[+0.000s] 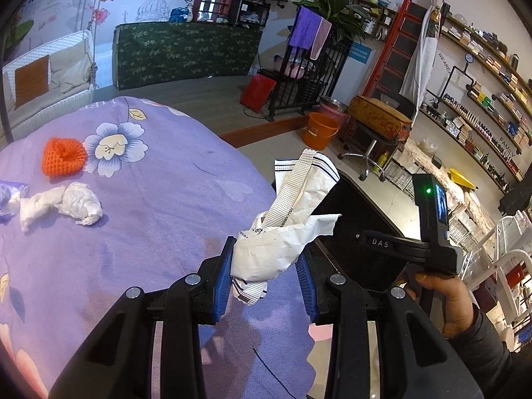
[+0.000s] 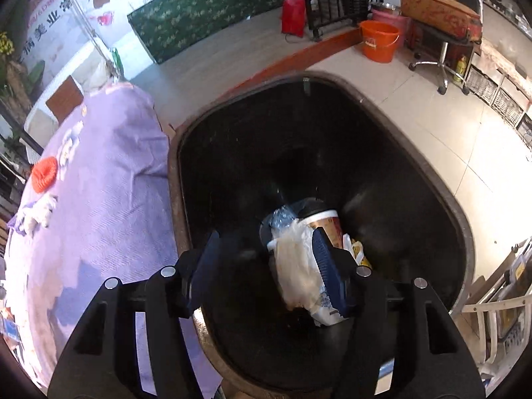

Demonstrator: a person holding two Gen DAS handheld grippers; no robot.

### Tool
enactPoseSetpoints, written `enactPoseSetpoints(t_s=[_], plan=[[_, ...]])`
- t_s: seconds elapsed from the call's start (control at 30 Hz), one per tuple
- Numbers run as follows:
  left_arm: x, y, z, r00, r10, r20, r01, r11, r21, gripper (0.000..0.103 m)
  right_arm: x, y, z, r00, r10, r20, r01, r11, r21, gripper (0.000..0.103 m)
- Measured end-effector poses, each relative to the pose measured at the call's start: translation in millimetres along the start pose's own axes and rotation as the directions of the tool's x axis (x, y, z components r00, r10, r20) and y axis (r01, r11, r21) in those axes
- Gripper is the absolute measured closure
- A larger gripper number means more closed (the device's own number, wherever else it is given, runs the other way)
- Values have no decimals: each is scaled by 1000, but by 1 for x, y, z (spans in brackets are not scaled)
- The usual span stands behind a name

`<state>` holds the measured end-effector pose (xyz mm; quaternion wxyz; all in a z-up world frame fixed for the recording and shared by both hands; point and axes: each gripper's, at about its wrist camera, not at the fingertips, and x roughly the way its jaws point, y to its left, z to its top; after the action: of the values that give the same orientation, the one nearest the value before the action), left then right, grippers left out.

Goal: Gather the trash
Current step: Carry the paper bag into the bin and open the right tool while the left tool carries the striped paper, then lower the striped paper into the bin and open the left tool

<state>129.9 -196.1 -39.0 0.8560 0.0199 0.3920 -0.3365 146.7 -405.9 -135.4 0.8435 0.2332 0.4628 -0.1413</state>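
My left gripper [image 1: 266,261] is shut on a crumpled white paper bag [image 1: 279,239] with a woven strap [image 1: 292,183], held above the edge of the purple floral table [image 1: 149,232]. An orange foam net [image 1: 63,156] and a wad of white tissue [image 1: 79,202] lie on the cloth at the left. My right gripper [image 2: 266,242] hangs open over the black bin [image 2: 232,153]. A blurred clear plastic bag [image 2: 299,272] sits loose against its right pad [image 2: 327,266]. Down in the bin are a paper cup [image 2: 327,222] and a crushed plastic bottle [image 2: 282,216].
The bin [image 1: 359,206] stands on the tiled floor right beside the table. An orange bucket [image 1: 319,131], a stool with a worn cushion [image 1: 379,116] and a red bag [image 1: 257,93] stand further back. A white rack [image 2: 492,302] is at the right, close to the bin.
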Motion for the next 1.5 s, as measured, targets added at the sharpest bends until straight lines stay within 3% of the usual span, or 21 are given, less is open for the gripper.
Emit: enactPoseSetpoints(t_s=[0.2, 0.63, 1.07, 1.4, 1.47, 1.5], plan=[[10, -14, 3, 999, -30, -18, 31, 999, 22, 68, -28, 0, 3, 997, -8, 76, 8, 1000, 7, 40], [57, -69, 18, 983, -144, -113, 153, 986, 73, 68, -101, -17, 13, 967, -43, 253, 34, 999, 42, 32], [103, -99, 28, 957, -197, -213, 216, 974, 68, 68, -125, -43, 8, 950, -75, 302, 44, 993, 110, 26], [136, -119, 27, 939, -190, -285, 220, 973, 77, 68, -138, -63, 4, 933, -108, 344, 54, 985, 163, 22], [140, -120, 26, 936, -189, -298, 221, 972, 77, 65, -141, -65, 4, 930, -114, 349, 55, 983, 174, 22], [142, -122, 24, 934, -188, -305, 220, 973, 75, 59, -142, -66, 3, 928, -116, 355, 55, 982, 179, 22]])
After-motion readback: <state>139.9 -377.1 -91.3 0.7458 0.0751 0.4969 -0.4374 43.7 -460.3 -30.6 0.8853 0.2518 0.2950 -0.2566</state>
